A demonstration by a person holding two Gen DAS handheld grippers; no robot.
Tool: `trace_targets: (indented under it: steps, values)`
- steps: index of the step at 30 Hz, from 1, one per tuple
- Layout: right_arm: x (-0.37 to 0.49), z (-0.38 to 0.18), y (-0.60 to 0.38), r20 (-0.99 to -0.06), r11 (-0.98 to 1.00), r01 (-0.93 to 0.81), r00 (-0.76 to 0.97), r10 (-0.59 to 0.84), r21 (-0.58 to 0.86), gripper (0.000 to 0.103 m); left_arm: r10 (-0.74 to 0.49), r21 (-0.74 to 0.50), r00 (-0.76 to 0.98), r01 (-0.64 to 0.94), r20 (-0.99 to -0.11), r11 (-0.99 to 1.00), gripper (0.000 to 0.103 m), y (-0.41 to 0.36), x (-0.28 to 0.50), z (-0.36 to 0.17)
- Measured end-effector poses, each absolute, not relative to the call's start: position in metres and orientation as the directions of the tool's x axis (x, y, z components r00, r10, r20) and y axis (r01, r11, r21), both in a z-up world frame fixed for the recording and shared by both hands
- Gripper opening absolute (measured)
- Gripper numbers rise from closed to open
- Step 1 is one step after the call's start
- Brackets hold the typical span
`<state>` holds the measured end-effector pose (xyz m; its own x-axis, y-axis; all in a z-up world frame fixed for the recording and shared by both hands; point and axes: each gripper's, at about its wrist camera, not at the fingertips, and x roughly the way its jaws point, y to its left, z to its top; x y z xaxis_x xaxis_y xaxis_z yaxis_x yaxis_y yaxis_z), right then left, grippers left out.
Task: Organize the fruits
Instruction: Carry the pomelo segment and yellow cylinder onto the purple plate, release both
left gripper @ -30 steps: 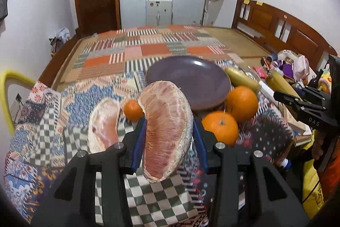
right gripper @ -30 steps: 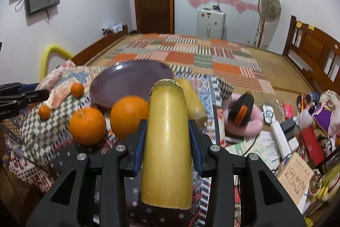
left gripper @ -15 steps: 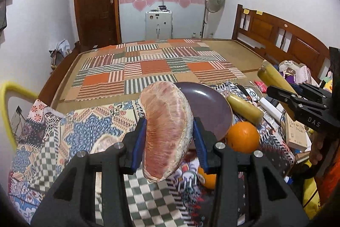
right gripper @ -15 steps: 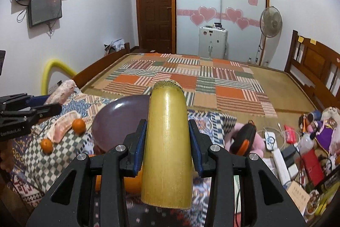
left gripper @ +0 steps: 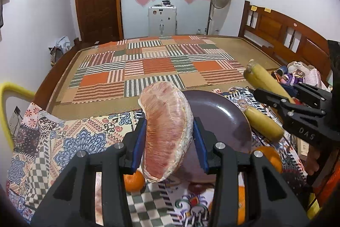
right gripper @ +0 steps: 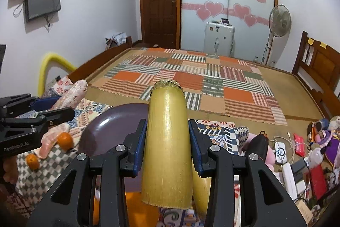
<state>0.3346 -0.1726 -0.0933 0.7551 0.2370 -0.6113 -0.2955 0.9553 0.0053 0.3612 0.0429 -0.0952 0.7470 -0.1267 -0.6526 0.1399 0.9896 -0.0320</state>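
Now your left tool [left gripper: 167,137] clamps the pomelo segment [left gripper: 166,131], long axis upright, with the purple plate [left gripper: 221,112] just ahead and below. Your right tool [right gripper: 166,148] grips the sugarcane piece [right gripper: 166,142] lengthwise, over the plate's right edge, nearer.

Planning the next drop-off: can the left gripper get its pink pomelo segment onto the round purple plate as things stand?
Probably yes. The left gripper holds the pink pomelo segment just before the round purple plate, whose visible surface is bare; the right gripper with its yellow cane piece hovers alongside.
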Motion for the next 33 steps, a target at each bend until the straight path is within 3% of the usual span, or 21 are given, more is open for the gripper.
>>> trace_targets:
  steps: [21,33]
  values:
    - [0.392,-0.141,-0.151,-0.793,0.927,-0.376,0.567,0.221,-0.011,0.034,-0.11,-0.025,0.611,0.147,-0.784,0.989,0.043,0.03,0.426,-0.151]
    - [0.401,-0.151,-0.142,-0.822,0.919,-0.393,0.532,0.204,-0.027,0.034,-0.107,-0.017,0.593,0.154,-0.798,0.988,0.043,0.027,0.433,-0.156]
